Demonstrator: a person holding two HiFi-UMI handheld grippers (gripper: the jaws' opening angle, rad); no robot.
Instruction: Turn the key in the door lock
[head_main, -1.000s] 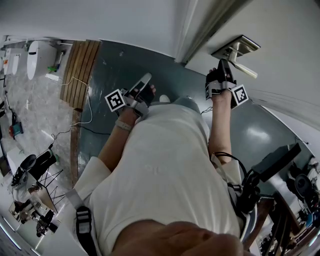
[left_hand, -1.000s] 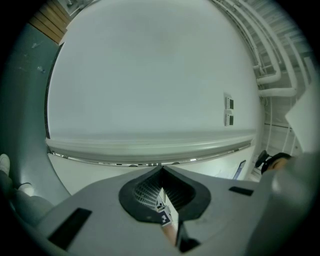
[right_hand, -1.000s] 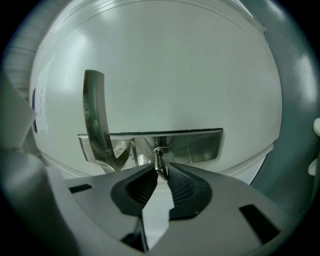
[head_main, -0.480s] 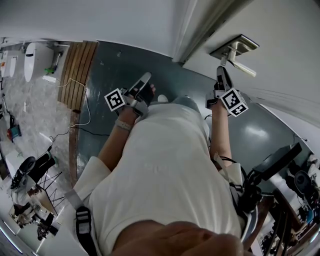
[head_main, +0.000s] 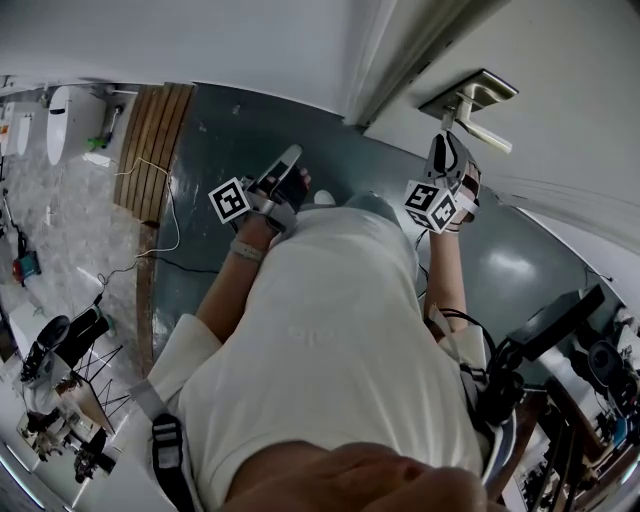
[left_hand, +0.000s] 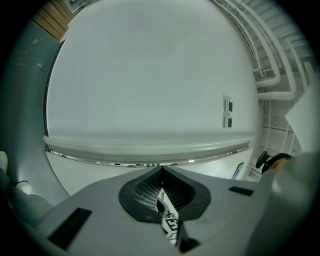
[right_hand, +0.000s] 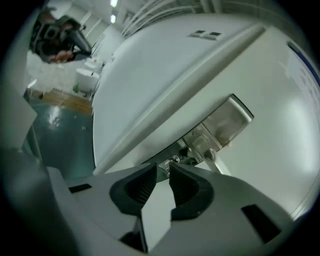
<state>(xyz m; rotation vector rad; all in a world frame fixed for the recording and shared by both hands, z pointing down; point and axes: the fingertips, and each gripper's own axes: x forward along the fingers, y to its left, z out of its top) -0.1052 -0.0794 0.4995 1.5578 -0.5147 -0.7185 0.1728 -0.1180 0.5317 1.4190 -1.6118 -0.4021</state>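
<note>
Teal floor (head_main: 225, 150) ran off left of the lock plate (head_main: 470, 96) on the white door (head_main: 570, 60). Wooden slats (head_main: 160, 140) lay far left of the plate. The lock cylinder (right_hand: 173, 159) sat at the plate's end away from the lever handle (head_main: 487, 136); we could not make out the key.

Right gripper (head_main: 446, 142) pointed at the plate, just short of it, with a narrow gap between the jaws and nothing in it. Left gripper (head_main: 293, 155) hung well left of the plate, jaws together, empty.

Against a second earlier, we noted the right wrist rolled over. Its marker cube (head_main: 432, 205) had swung from right to left, and the jaws had just been opening.
</note>
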